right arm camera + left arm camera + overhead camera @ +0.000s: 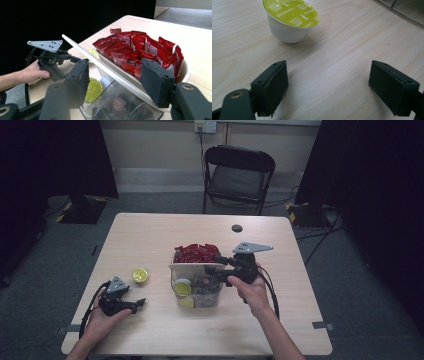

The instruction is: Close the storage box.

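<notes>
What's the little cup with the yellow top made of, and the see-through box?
The cup looks like smooth white plastic, its sides matte and even. Its yellow lid seems to be thin foil or film: glossy, printed, catching the light. The box is probably clear hard plastic, since the things inside show through its shiny walls.

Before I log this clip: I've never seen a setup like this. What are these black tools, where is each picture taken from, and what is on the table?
A person sits at a wooden table with a hand-held two-jaw gripper in each hand. The high view looks down from above; the other two come from cameras riding on each gripper.

The left gripper rests low on the table, jaws open and holding nothing, facing a coffee capsule with a yellow-green lid.

The right gripper is at a clear container with more capsules inside. Its jaws stand either side of a white tray of red sachets on top; whether the pads press the tray's rim I cannot tell.

Behind the table stands a folding chair.
</notes>
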The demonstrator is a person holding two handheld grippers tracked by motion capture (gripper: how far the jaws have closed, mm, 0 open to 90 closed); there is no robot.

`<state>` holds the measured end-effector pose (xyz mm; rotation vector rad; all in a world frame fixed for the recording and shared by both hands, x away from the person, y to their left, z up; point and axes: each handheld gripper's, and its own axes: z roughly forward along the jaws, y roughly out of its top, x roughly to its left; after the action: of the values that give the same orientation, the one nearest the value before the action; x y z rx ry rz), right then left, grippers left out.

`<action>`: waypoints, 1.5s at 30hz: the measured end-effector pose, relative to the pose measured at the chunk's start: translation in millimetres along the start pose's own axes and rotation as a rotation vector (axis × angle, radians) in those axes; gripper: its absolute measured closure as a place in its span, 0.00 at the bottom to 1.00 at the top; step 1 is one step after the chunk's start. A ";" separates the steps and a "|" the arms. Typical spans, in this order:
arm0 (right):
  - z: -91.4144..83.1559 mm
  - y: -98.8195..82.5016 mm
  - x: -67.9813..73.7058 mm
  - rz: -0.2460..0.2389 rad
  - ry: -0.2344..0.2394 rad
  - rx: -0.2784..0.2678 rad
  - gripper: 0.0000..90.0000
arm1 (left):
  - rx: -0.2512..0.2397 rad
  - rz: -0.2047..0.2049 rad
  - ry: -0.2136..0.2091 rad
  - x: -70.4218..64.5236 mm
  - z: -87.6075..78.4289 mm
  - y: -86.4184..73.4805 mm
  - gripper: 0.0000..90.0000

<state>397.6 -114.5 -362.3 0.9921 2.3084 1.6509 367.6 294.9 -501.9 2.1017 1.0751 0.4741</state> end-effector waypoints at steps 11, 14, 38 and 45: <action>-6.2 -10.4 4.2 -0.007 -0.040 -0.005 0.39 | -0.001 0.000 0.000 0.0 0.1 0.0 0.17; -7.7 -13.3 4.1 -0.009 -0.048 0.001 0.37 | -0.002 -0.001 0.000 0.0 0.1 0.0 0.17; -14.7 -39.9 0.3 0.010 -0.094 0.037 0.18 | -0.002 -0.001 -0.003 0.2 0.0 -0.1 0.17; -13.6 -51.5 -0.1 0.025 -0.078 0.037 0.18 | -0.002 -0.001 -0.002 0.1 0.0 -0.1 0.17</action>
<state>369.2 -134.8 -402.6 1.0773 2.2936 1.5549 367.6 295.0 -501.9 2.0998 1.0734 0.4720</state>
